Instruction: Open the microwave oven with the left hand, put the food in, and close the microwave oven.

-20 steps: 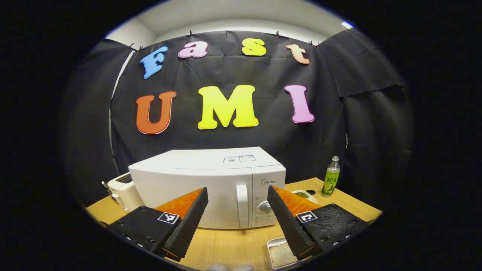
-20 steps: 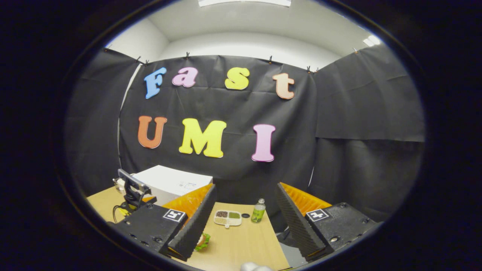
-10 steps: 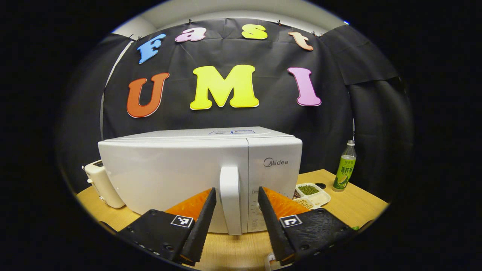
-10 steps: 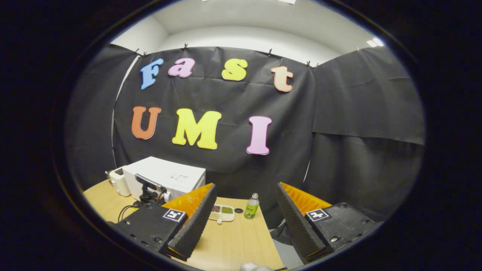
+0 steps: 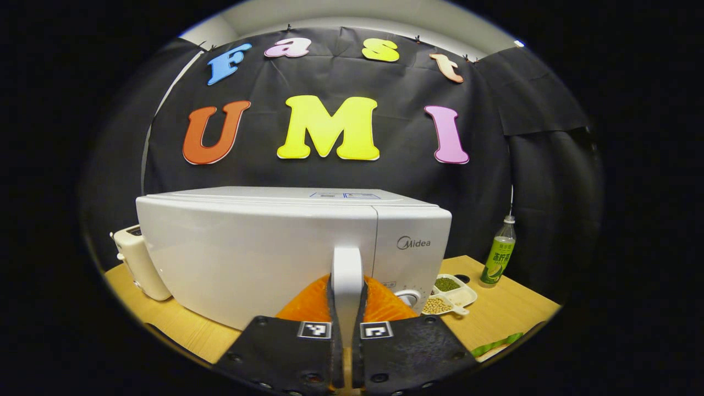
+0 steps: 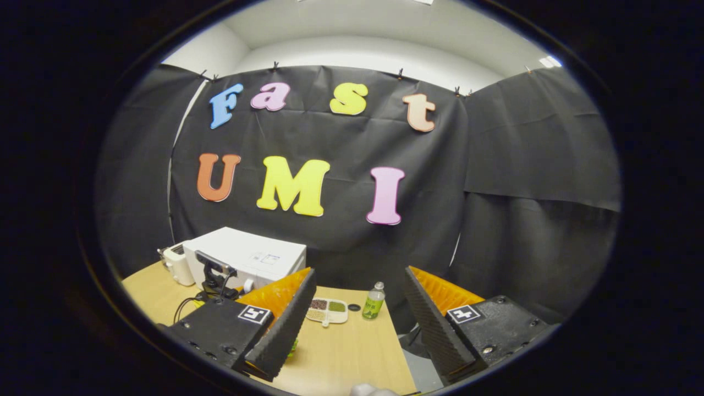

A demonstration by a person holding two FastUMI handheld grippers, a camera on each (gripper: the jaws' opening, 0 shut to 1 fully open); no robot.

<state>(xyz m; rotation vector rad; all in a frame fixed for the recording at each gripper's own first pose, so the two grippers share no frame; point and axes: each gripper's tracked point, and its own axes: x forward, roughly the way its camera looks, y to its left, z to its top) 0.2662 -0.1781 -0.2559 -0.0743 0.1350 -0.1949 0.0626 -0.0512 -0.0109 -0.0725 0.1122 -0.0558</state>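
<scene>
The wooden worktop carries everything, and the largest thing on it is the white microwave oven, standing at the far left side against the black cloth wall. Its door is closed, flush with the control panel to its right. In the right gripper view the microwave oven sits well off to the left, with the left claw's rig in front of it.

Just beside the oven's left end stands a cream toaster, close to it or touching; which one cannot be told.

The left claw is pinched on the door handle, a white upright bar at the door's right edge, one finger pressing each side of it low down.

The right claw hangs spread wide above the worktop's right part, well apart from the oven, with nothing between its fingers.

A green drink bottle stands upright near the far right corner of the worktop. Between it and the oven lies a white divided dish with green beans in one compartment and pale ones in another. A green-edged thing shows at the near right edge in the left gripper view, too cut off to tell what it is.
</scene>
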